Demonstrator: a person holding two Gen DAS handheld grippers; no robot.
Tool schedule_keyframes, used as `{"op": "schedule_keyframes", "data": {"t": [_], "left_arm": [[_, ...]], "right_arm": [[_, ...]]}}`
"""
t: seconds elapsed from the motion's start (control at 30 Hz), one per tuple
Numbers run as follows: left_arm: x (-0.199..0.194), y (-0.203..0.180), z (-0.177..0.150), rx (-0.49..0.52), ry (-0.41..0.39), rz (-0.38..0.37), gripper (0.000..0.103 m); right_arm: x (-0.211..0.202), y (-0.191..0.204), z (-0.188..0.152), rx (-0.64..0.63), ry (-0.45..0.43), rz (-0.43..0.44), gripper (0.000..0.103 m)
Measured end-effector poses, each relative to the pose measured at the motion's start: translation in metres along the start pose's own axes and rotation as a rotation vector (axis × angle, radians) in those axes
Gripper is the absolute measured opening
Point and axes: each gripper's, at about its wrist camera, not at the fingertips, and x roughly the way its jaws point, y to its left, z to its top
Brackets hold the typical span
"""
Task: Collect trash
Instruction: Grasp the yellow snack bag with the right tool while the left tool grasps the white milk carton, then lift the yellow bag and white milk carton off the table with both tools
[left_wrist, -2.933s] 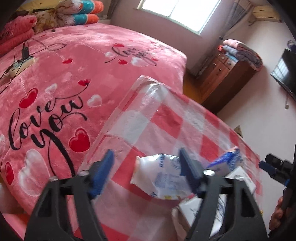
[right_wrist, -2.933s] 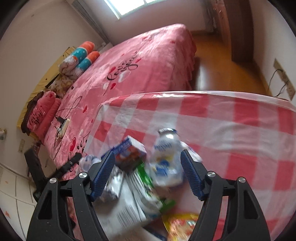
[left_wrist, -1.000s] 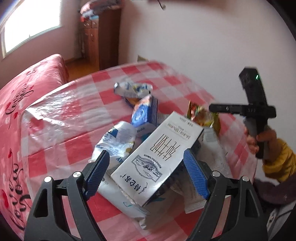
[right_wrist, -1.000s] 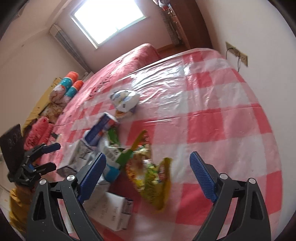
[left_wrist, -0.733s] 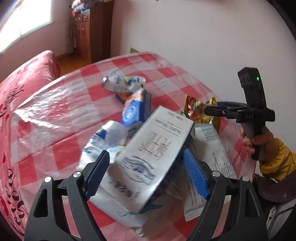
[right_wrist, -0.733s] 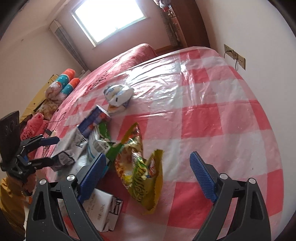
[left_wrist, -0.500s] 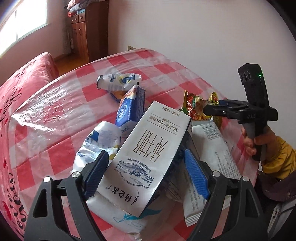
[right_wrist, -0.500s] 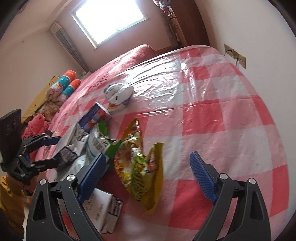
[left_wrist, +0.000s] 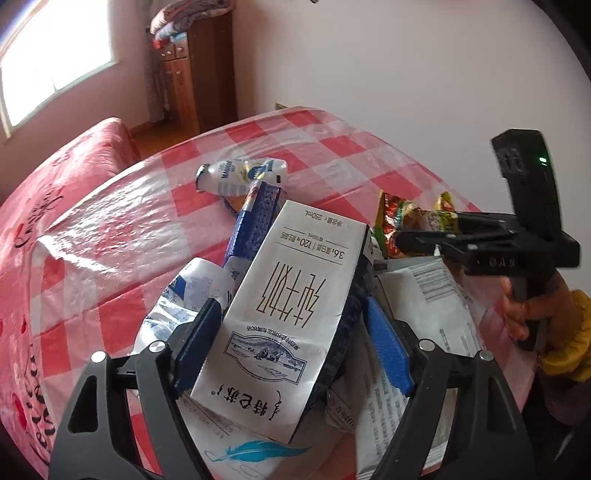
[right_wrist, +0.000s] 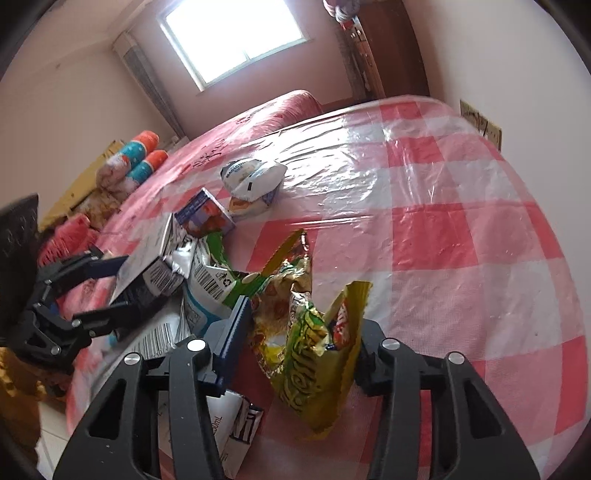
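Closing on both sides: the left tool narrows around the milk carton, whose long axis runs straight ahead between its jaws; the right tool narrows around the snack wrapper; both lie on the worktop among litter.

Can't see right pad of right hand-held gripper, snack wrapper covers it. Papers under milk carton mostly hidden; print too small for me.
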Motion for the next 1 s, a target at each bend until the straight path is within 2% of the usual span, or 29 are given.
{"op": "schedule_keyframes", "data": {"t": [0.2,0.3,0.43,0.47,0.5,0.57,0.8,0.87,0.9,0.93,1.0], "left_arm": [[-0.004,0.0,-0.005,-0.08,-0.023,0.064,0.069],[-0.009,0.0,-0.007,-0.109,-0.043,0.072,0.063],[-0.016,0.002,-0.01,-0.153,-0.071,0.066,0.054],[-0.019,0.002,-0.012,-0.165,-0.08,0.067,0.046],[-0.023,0.004,-0.014,-0.183,-0.093,0.082,0.027],[-0.028,0.009,-0.015,-0.228,-0.102,0.06,0.024],[-0.032,0.012,-0.027,-0.273,-0.105,0.05,0.025],[-0.031,0.011,-0.026,-0.262,-0.089,0.062,0.04],[-0.032,0.01,-0.026,-0.255,-0.086,0.067,0.058],[-0.031,0.008,-0.024,-0.243,-0.083,0.065,0.068],[-0.029,0.001,-0.02,-0.19,-0.073,0.076,0.07]], "right_arm": [[-0.006,0.004,-0.005,-0.017,-0.024,-0.014,0.04],[-0.012,0.007,-0.009,-0.034,-0.043,-0.026,0.032],[-0.02,0.01,-0.012,-0.042,-0.058,-0.032,0.028],[-0.021,0.01,-0.013,-0.043,-0.061,-0.033,0.027],[-0.024,0.012,-0.014,-0.044,-0.066,-0.036,0.026],[-0.03,0.015,-0.015,-0.048,-0.076,-0.04,0.024],[-0.049,0.026,-0.017,-0.078,-0.115,-0.057,0.023],[-0.055,0.027,-0.018,-0.081,-0.124,-0.061,0.023],[-0.056,0.027,-0.019,-0.079,-0.126,-0.059,0.023],[-0.058,0.026,-0.019,-0.075,-0.128,-0.054,0.023],[-0.061,0.026,-0.02,-0.07,-0.132,-0.044,0.023]]}}
